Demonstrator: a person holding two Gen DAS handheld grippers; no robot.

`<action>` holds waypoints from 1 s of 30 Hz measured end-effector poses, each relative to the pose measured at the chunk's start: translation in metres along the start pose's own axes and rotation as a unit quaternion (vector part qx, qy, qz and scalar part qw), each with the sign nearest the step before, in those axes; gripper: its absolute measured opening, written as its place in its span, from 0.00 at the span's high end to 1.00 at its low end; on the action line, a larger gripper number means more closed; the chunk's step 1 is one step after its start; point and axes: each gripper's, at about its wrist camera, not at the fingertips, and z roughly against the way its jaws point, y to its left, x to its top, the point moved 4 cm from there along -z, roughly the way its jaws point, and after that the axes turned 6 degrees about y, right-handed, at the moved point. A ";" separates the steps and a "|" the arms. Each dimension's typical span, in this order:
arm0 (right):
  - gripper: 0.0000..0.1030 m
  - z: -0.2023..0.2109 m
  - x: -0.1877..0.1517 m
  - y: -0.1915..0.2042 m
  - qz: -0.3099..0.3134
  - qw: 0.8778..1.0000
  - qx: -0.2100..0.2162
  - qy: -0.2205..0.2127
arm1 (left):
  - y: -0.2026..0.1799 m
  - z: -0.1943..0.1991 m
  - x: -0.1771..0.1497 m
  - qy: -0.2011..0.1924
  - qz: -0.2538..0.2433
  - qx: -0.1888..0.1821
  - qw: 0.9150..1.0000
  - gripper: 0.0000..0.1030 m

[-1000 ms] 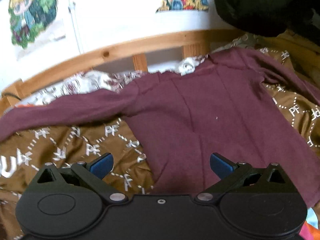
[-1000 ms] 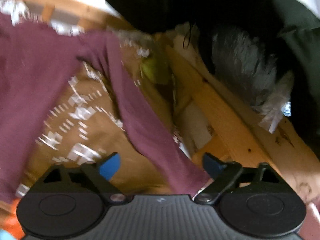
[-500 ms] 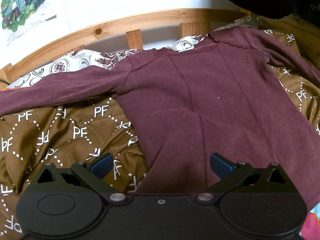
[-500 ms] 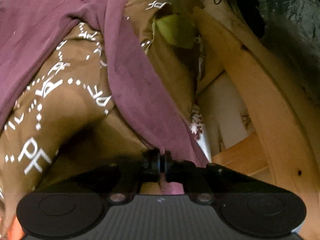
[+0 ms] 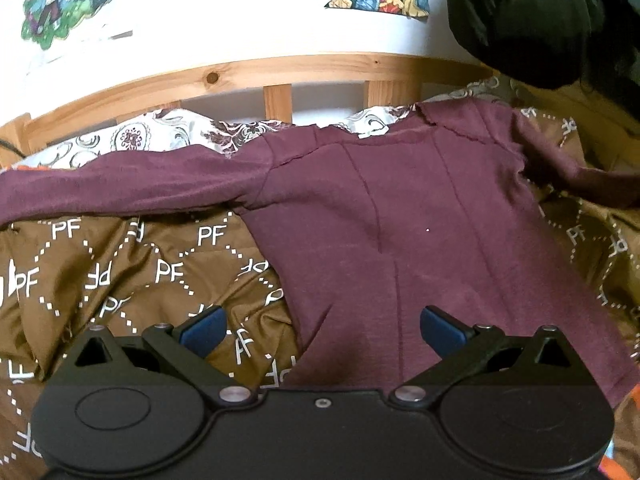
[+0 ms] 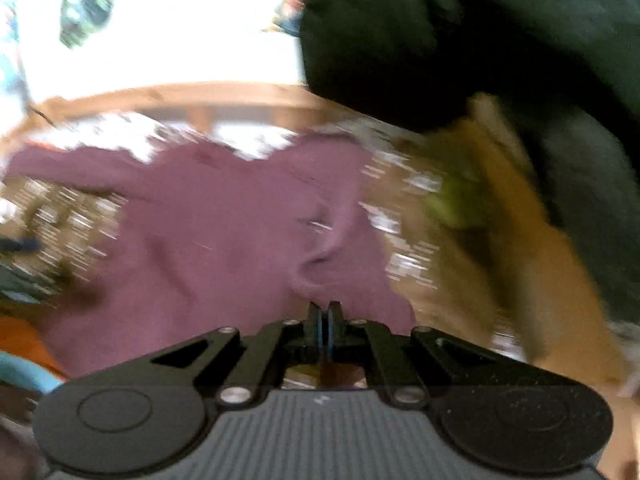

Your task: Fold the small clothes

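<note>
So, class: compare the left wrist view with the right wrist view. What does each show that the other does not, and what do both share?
Only the left wrist view: the left gripper, jaws wide open above the maroon shirt, and the PF lettering on the brown bedcover.

Only the right wrist view: the right gripper, jaws shut on the shirt's sleeve, and a yellow-green object, too blurred to identify.

Both: the shirt spread on the bedcover, the wooden bed rail and the dark garment at upper right.

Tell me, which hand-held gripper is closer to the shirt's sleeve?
Right. The right hand-held gripper is shut on the sleeve; the left hand-held gripper is open over the shirt's hem.
</note>
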 end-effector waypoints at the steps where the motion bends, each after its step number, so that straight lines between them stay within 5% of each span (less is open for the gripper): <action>1: 0.97 0.000 0.006 0.013 -0.002 1.000 0.022 -0.005 | 0.003 0.002 0.000 -0.002 0.002 -0.002 1.000 0.01; 7: 0.97 -0.041 0.031 0.109 0.023 0.992 0.126 0.007 | 0.024 0.013 -0.002 -0.018 0.003 -0.014 1.000 0.01; 16: 0.93 -0.139 0.052 0.176 0.052 0.988 0.144 0.027 | 0.071 0.009 -0.013 -0.005 0.036 -0.037 0.999 0.01; 20: 0.44 -0.160 0.038 0.176 0.051 0.982 0.180 0.034 | 0.078 0.001 -0.011 -0.006 0.036 -0.066 0.997 0.01; 24: 0.27 -0.158 0.034 0.165 0.071 0.975 0.209 0.020 | 0.063 -0.011 0.000 -0.015 0.010 -0.104 0.994 0.01; 27: 0.26 -0.153 0.041 0.135 0.069 0.983 0.168 -0.008 | 0.042 -0.022 0.009 -0.022 -0.016 -0.137 0.990 0.01; 30: 0.26 -0.154 0.055 0.089 0.068 0.996 0.046 -0.043 | 0.021 -0.039 0.015 -0.021 -0.029 -0.171 0.985 0.01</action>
